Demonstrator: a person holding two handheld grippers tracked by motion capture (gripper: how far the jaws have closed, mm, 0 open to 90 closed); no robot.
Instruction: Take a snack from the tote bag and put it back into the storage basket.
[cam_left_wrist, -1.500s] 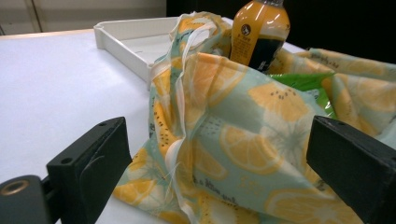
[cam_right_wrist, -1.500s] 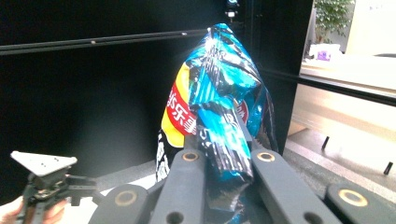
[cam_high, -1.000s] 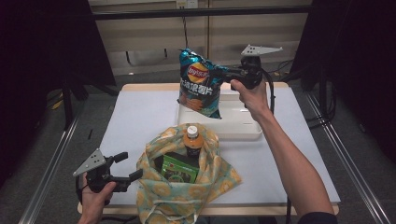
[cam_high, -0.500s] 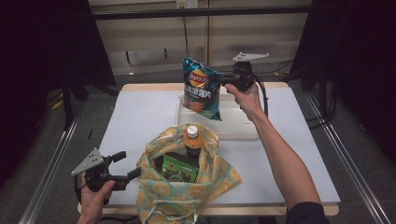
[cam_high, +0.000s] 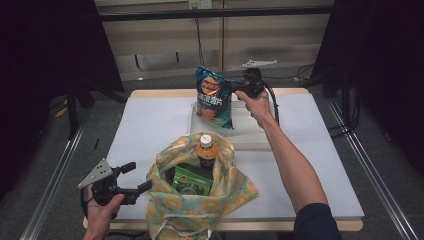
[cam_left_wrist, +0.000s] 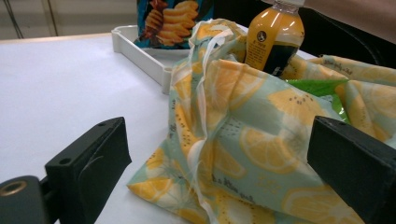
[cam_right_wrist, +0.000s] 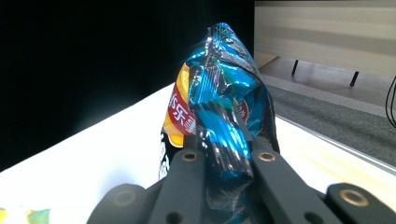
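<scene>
While the left hand-held gripper (cam_high: 135, 180) sits parked at the near left corner of the desk (cam_high: 150, 125), its jaws spread wide with nothing between them and the bag's near flank just beyond, the right hand-held gripper (cam_high: 235, 89) has carried the chip bag (cam_high: 214, 98) lower and farther toward the back of the desk than a second ago. Right jaws are clamped hard on the crimped top corner of the chip bag (cam_right_wrist: 219, 116); in the right gripper view the foil is pinched flat between them. The packet hangs upright, its bottom edge now over the white tray (cam_high: 260, 135), close to its floor; whether it touches yet, cannot tell. Reading: packet taken out of the fruit-print cloth bag (cam_high: 200, 200) and on its way into the tray, so the unloading looks about a third done, with release the likely next step once the packet rests. Count: one chip bag, in the air over the tray. One orange drink bottle (cam_high: 205, 150), upright in the cloth bag's mouth, cap on. One green packet (cam_high: 190, 179) lying in the bag just in front of the bottle. One cloth bag, open, slumped at the near middle of the desk. One tray, beyond the bag. Two hand-held grippers, one per hand.
</scene>
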